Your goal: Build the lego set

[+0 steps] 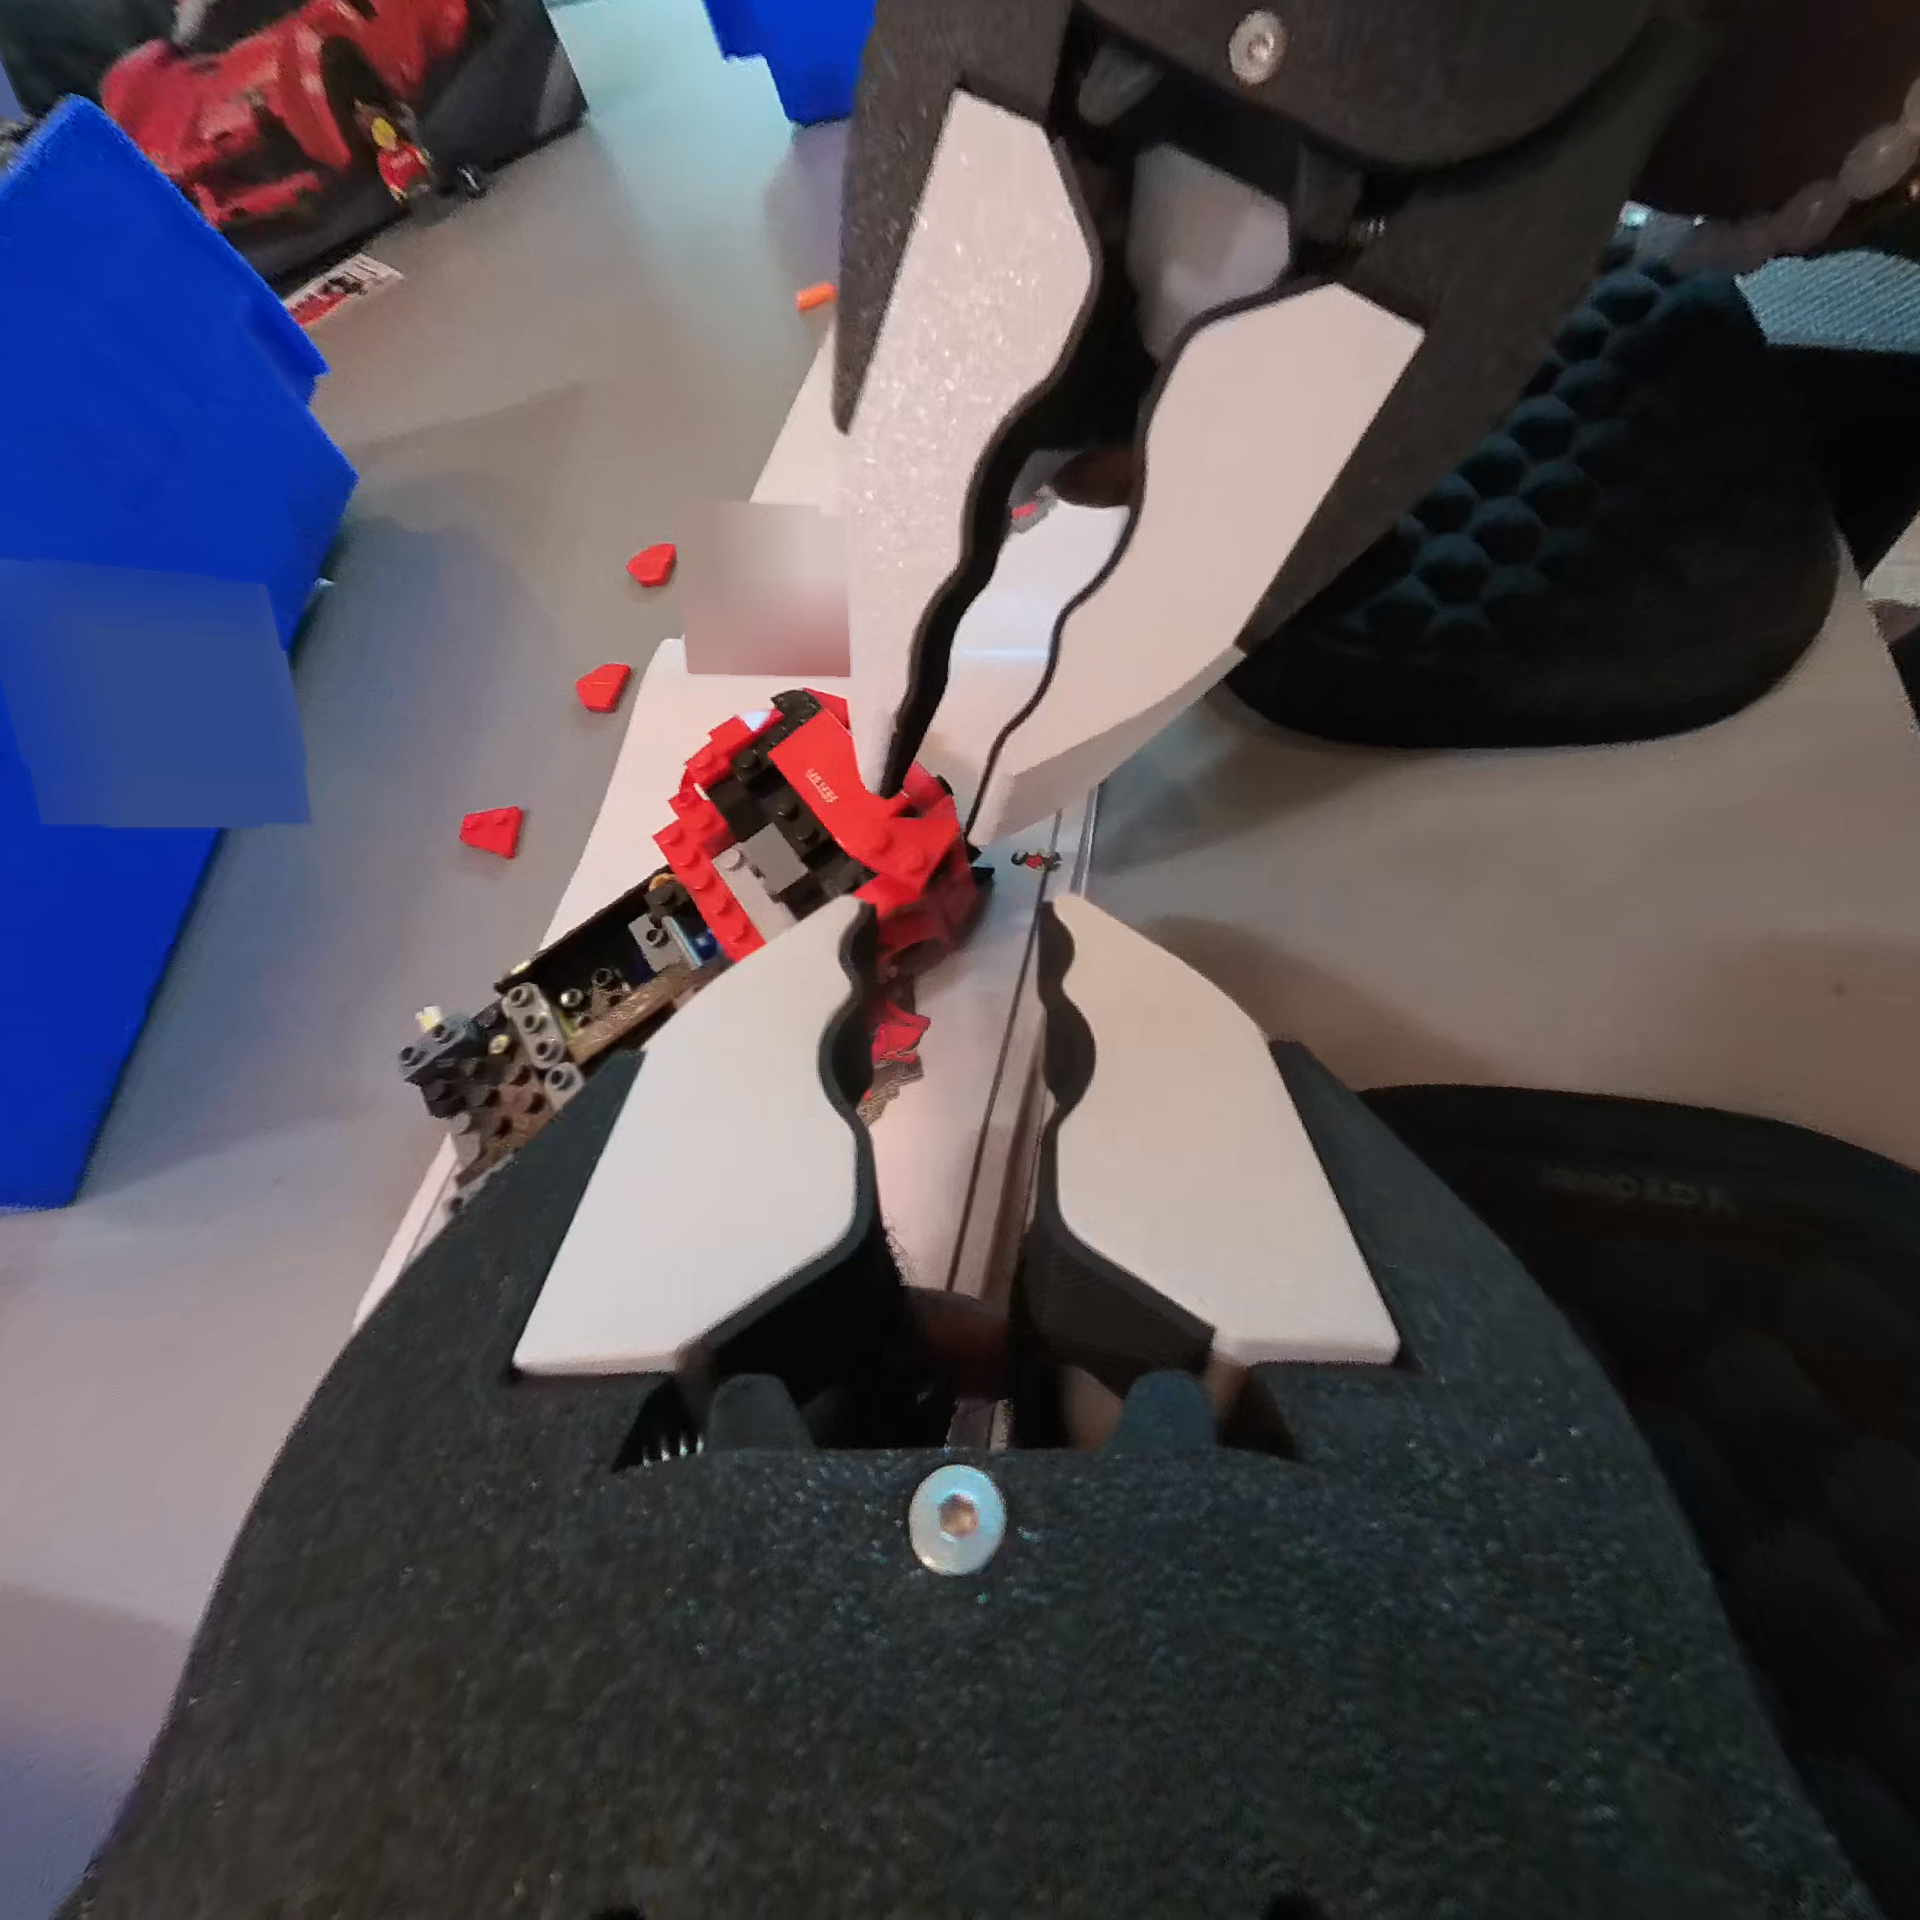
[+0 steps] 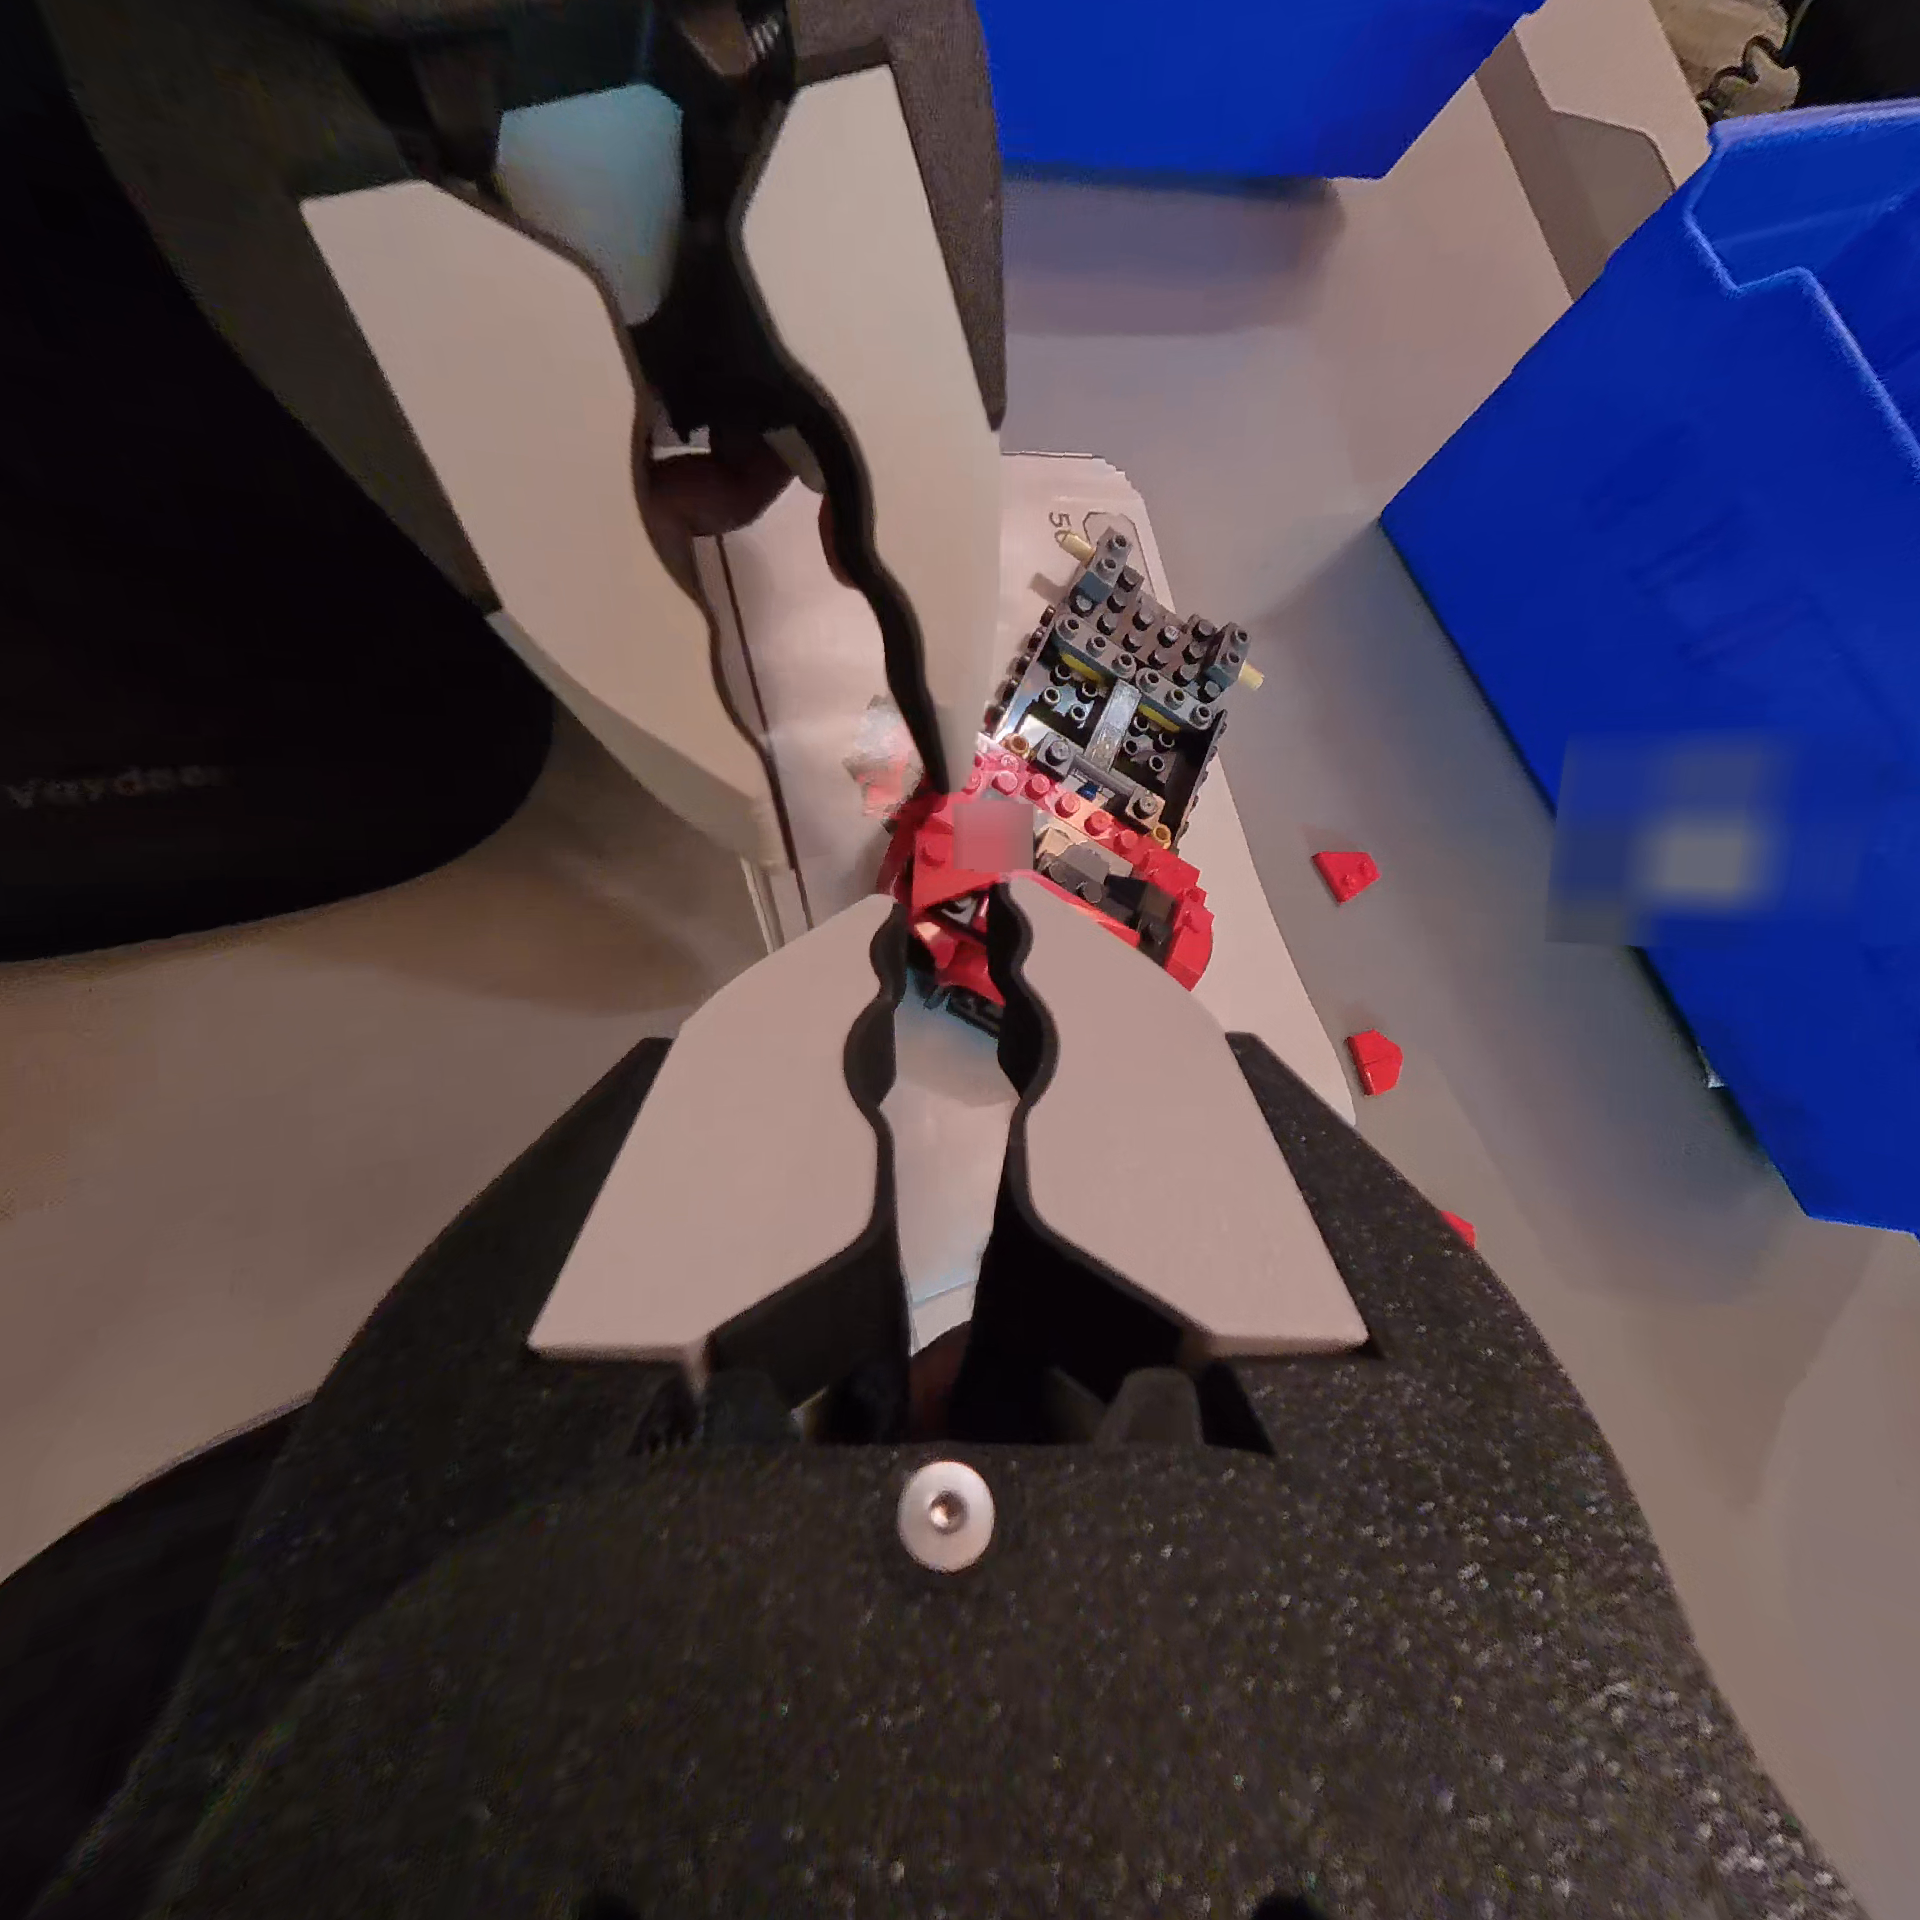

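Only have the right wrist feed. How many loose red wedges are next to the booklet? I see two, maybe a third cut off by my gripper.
Observer: Three red wedges, in a row on the table between the booklet and the blue bin.
Operator: Any other loose parts?
Observer: One small orange piece, farther back on the table.
Operator: Left gripper closed on the car?
Observer: No. The left gripper is open, with the booklet showing in the gap. The lego car sits by one fingertip only.

Car front [image 2: 940, 914] hidden behind fingers [image 2: 1122, 1143]; grip perhaps partial
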The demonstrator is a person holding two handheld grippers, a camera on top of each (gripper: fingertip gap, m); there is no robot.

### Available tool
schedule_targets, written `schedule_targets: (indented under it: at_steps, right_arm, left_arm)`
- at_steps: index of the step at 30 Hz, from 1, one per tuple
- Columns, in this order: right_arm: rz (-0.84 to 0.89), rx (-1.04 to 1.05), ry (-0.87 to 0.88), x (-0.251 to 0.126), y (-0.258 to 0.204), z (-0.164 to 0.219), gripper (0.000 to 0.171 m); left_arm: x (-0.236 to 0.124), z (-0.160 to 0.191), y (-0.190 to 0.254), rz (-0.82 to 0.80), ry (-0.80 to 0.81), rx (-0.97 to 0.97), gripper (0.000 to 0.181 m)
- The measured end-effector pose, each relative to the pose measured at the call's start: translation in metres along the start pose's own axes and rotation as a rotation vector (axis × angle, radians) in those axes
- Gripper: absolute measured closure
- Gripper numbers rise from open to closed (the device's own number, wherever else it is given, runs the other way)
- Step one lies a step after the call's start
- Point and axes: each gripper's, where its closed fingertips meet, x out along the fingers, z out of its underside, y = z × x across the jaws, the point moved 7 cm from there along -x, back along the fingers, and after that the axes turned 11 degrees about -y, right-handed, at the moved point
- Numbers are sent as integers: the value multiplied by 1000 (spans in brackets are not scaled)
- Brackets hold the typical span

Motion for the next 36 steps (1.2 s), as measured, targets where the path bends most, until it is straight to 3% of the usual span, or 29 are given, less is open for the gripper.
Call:
schedule_targets:
  at_steps: [22, 36]
  right_arm:
    - [35, 45, 8, -4, 9, 8, 158]
    - [38, -85, 25, 0, 0, 7, 159]
  left_arm:
    - [6, -5, 11, 58, 11, 57, 152]
    - [2, -3, 3, 3, 11, 15, 148]
